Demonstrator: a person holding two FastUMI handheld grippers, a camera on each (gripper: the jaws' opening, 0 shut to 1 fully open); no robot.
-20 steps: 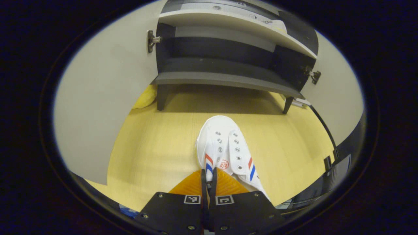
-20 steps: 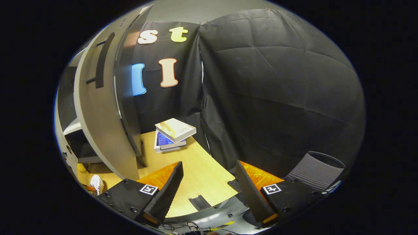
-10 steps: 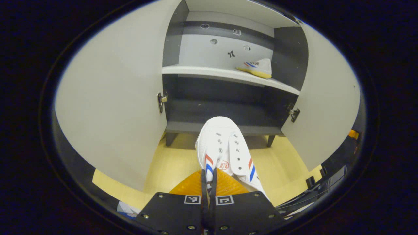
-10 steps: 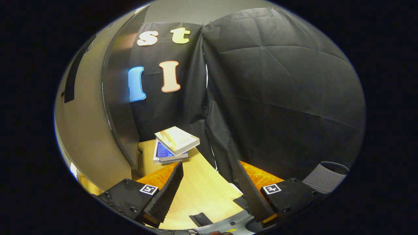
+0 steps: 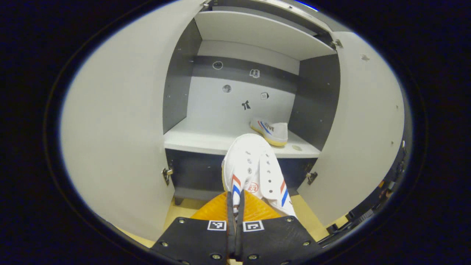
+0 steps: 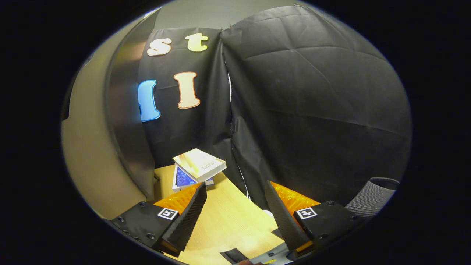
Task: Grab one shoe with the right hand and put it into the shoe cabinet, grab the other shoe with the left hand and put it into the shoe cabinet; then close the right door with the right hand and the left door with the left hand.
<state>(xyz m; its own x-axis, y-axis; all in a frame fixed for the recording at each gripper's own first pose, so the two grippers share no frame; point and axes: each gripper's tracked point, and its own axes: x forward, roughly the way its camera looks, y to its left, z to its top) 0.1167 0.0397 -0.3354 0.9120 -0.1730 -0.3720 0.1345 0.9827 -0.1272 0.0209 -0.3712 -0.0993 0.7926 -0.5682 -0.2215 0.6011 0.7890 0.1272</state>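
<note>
Left gripper view: left tool [image 5: 235, 206] clamps shoe [image 5: 254, 171] before shoe cabinet [image 5: 257, 36].

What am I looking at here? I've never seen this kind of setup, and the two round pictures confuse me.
A person holds a two-finger gripper in each hand, and each carries a fisheye camera looking along its fingers. In the left gripper view, the left gripper is shut on a white sneaker, held in front of the open shoe cabinet. Its twin, the second sneaker, already sits on the shelf. In the right gripper view, the right gripper is open and holds nothing, above a wooden floor near a stack of books.
</note>
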